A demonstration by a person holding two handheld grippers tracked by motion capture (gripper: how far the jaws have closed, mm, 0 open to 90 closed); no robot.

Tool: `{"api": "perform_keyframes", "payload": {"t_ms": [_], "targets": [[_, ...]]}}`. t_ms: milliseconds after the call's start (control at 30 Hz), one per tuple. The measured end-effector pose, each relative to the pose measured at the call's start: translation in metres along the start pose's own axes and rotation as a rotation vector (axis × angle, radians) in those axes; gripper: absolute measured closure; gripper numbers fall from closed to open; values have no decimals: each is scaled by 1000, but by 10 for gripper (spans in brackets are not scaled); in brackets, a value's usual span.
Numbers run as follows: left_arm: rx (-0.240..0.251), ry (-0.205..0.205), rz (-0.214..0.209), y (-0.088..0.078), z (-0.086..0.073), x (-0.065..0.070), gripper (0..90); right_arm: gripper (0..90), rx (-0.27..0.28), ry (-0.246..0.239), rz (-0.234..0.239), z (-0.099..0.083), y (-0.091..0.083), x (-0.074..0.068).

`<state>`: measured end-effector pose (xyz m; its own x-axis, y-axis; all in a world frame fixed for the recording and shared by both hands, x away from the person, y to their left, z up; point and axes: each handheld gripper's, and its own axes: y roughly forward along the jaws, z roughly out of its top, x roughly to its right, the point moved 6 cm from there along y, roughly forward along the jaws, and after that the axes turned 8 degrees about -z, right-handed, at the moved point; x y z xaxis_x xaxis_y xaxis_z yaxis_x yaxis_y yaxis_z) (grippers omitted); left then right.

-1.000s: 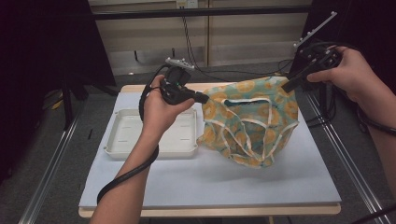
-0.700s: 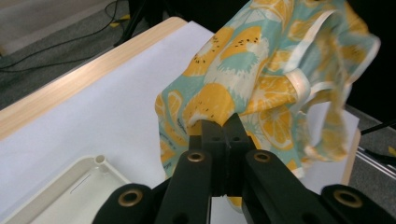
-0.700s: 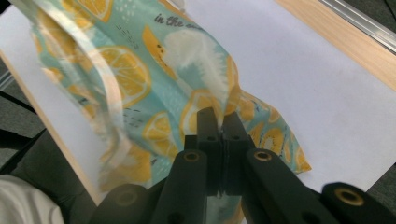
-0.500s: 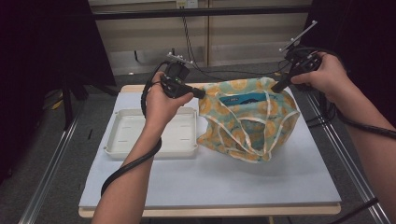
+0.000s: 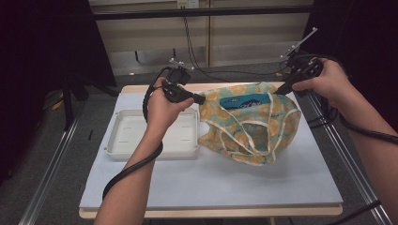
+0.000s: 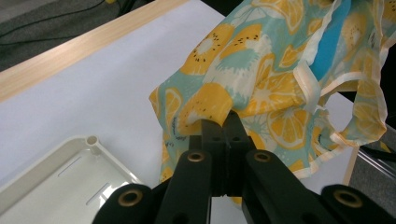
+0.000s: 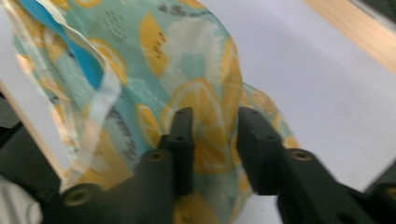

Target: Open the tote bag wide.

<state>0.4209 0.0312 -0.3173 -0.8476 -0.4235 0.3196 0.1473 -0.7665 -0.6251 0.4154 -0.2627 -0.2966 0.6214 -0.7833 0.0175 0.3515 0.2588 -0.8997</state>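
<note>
**Status: lemon-print bag spread between both grippers**

High view: I see the lemon-print fabric bag [image 5: 248,124] resting on the white-covered counter [image 5: 211,183], just right of the white tray [image 5: 126,136]. My left gripper [image 5: 201,99] meets the bag's left edge; my right gripper [image 5: 278,90] sits at its upper right corner. A blue item [image 5: 244,101] shows in the bag's mouth.

Left gripper view: the left gripper [image 6: 223,122] is clenched on a fold of the bag [image 6: 261,79].

Right gripper view: the right gripper [image 7: 215,119] has just been opening; its jaws stand apart with bag fabric [image 7: 196,93] between them, released.
</note>
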Motion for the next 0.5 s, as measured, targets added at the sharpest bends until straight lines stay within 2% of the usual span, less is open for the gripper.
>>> {"api": "perform_keyframes", "payload": {"t_ms": [67,167,200,267,333,367,500], "targets": [[-15,14,0,1,0,1,900,560,2,-2,-14,-3,-5,3],[0,4,-3,2,1,2,900,540,6,-2,-24,-5,-9,5],[-5,12,-2,2,1,1,900,528,0,-2,-27,-6,-11,4],[-2,11,-3,2,1,2,900,480,-2,-10,-42,-8,-19,5],[-10,17,-3,1,1,2,900,463,3,-13,-41,-8,-22,6],[2,12,-3,2,2,3,900,458,8,-13,-39,-8,-25,5],[-7,14,2,1,2,5,900,410,6,-47,-46,-7,-39,2]]}}
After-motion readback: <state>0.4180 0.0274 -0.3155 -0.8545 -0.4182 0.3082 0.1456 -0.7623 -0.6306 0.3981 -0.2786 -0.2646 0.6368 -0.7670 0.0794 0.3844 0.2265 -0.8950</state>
